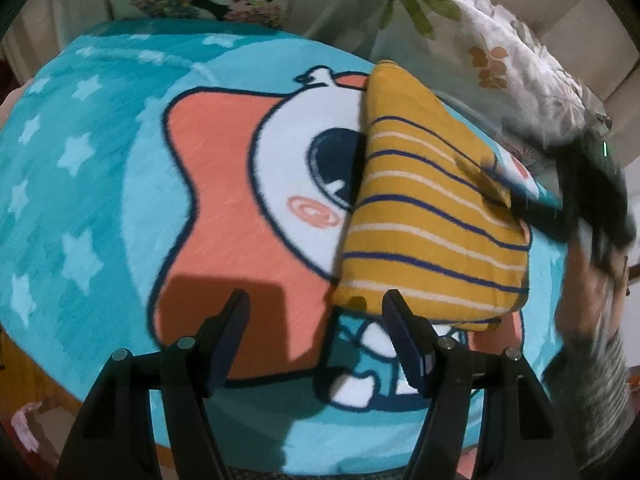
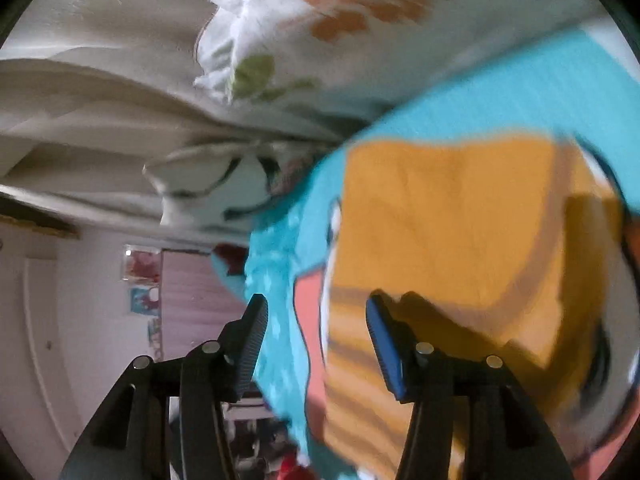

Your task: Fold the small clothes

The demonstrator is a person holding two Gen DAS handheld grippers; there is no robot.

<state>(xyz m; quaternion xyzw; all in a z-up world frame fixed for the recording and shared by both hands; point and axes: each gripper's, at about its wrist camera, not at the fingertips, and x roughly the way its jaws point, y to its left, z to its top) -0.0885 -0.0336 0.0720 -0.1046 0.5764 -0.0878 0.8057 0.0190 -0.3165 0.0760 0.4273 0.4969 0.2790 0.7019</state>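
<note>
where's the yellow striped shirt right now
In the left wrist view the folded yellow striped shirt lies right of centre on the blue cartoon blanket, just below the floral pillow.

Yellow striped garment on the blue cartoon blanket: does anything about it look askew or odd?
Nothing stands out. The yellow striped garment lies folded into a compact packet on the blue cartoon blanket, edges fairly even. Both claws are open and hold nothing.

The view is blurred. The right gripper (image 2: 316, 320) is seen with jaws apart and nothing between them. A folded yellow garment (image 2: 452, 216), striped at its near end, lies on a turquoise cartoon blanket (image 2: 520, 92). A floral pillow (image 2: 320, 20) and a cream sheet (image 2: 100, 120) are noted beyond.
</note>
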